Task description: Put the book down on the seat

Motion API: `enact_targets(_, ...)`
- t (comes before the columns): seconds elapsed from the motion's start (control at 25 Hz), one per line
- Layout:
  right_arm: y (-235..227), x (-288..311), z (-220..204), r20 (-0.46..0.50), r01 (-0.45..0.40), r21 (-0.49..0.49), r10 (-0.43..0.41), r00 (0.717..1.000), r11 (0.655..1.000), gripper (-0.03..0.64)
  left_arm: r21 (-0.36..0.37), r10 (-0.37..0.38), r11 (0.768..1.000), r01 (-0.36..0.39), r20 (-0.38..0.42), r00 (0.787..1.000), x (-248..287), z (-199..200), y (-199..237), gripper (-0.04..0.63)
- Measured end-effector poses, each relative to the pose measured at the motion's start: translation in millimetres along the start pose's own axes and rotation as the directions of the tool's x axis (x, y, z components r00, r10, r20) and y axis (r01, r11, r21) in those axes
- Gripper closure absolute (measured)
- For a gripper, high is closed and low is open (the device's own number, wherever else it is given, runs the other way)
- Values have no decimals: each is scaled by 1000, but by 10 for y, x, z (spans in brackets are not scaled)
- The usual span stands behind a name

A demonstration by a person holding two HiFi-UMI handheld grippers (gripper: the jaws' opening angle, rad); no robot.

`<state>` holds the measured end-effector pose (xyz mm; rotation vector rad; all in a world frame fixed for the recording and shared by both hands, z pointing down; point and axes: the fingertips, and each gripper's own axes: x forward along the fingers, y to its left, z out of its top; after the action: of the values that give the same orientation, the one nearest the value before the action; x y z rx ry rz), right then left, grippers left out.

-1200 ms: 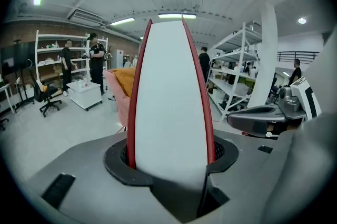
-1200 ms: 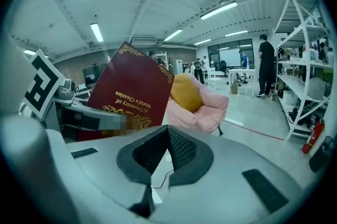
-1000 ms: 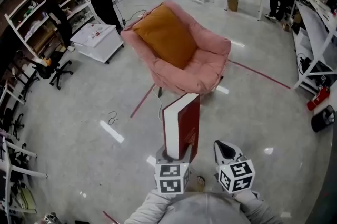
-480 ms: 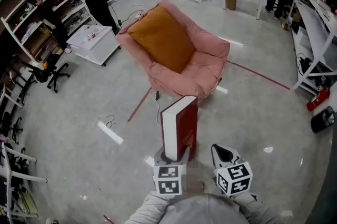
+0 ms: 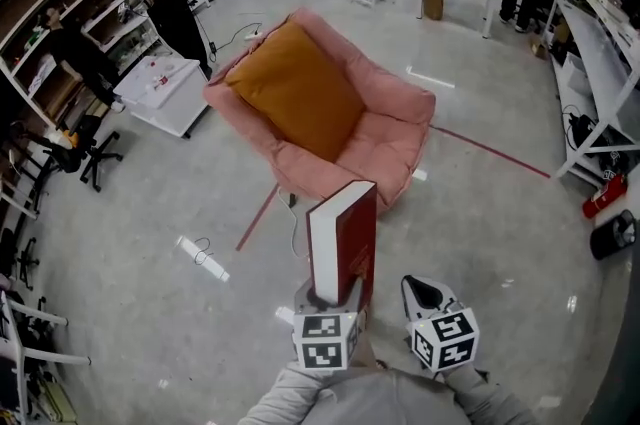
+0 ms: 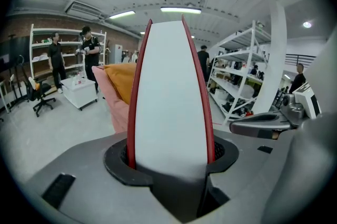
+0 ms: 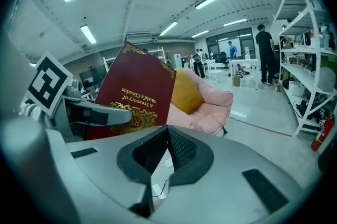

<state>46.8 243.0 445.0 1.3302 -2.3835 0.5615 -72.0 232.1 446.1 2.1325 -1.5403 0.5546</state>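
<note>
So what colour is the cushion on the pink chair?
The square fabric cushion is orange; head view shows it best.

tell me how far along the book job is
Done: the book is picked up and clamped upright in the left gripper. In hand: it is held short of the pink chair, not yet over the seat. Left: bring it over the seat in front of the orange cushion, lay it down and let go. The right gripper is shut and empty.
</note>
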Motion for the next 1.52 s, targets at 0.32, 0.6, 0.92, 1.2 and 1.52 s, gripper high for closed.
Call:
enact_targets(0.32, -330, 588, 481, 0, 36, 12, -36, 999, 999, 612, 30, -50, 998, 50, -20, 999, 621, 498, 227, 342)
enact_targets(0.6, -539, 999, 752, -10, 70, 27, -70, 997, 997, 612, 39, -69, 997, 71, -34, 997, 1038, 840, 481, 341)
enact_targets(0.92, -741, 1451, 948, -21, 103, 34, -102, 995, 994, 612, 50, -109, 992, 112, -52, 993, 1484, 1075, 718, 342)
enact_targets(1.2, -781, 1786, 1054, -34, 109, 36, -107, 994, 993, 612, 57, -126, 990, 130, -73, 989, 1761, 1168, 922, 342)
enact_targets(1.52, -945, 1931, 1070, -62, 114, 63, -110, 992, 991, 612, 65, -139, 987, 146, -102, 985, 2045, 1287, 926, 342)
